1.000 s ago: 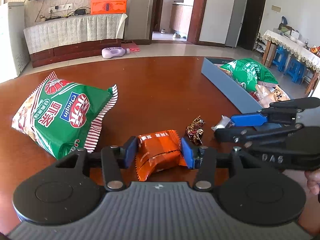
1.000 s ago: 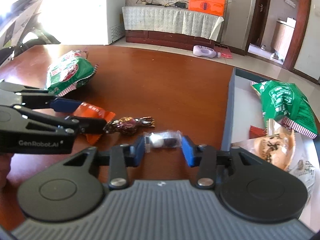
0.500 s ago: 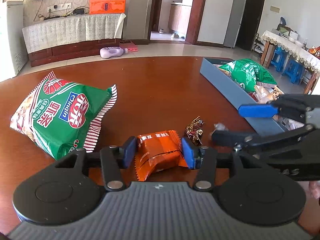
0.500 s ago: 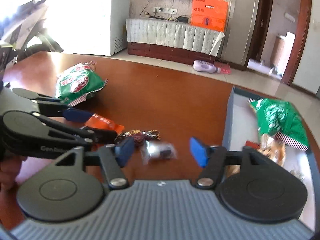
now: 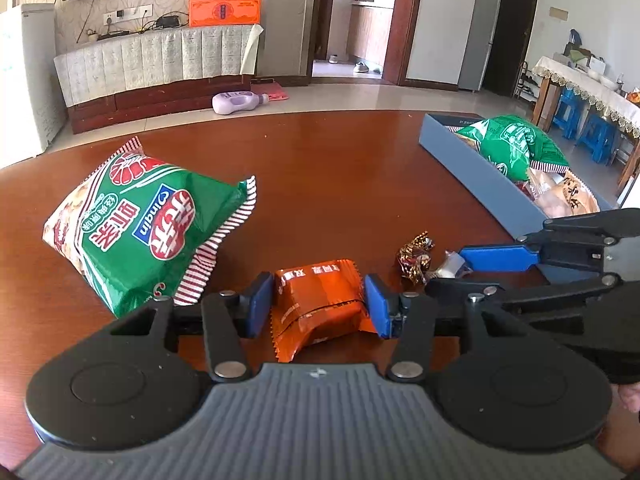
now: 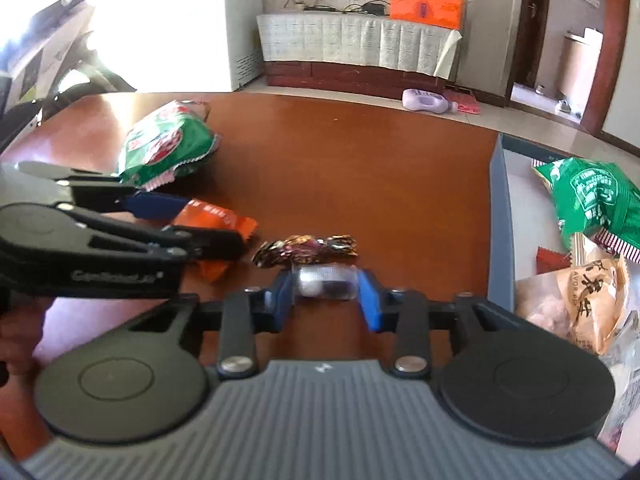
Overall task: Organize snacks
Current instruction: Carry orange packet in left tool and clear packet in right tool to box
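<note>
Right gripper (image 6: 326,298) jaws closing on the small clear candy (image 6: 326,283), thin grip, may pop out. Left gripper (image 5: 316,304) pinches the orange packet (image 5: 320,300); could tear w/ squeeze.

right tongs (image 6: 325,294) closing on clear-wrapped candy (image 6: 324,282) | foil candy (image 6: 306,250) just beyond
</note>
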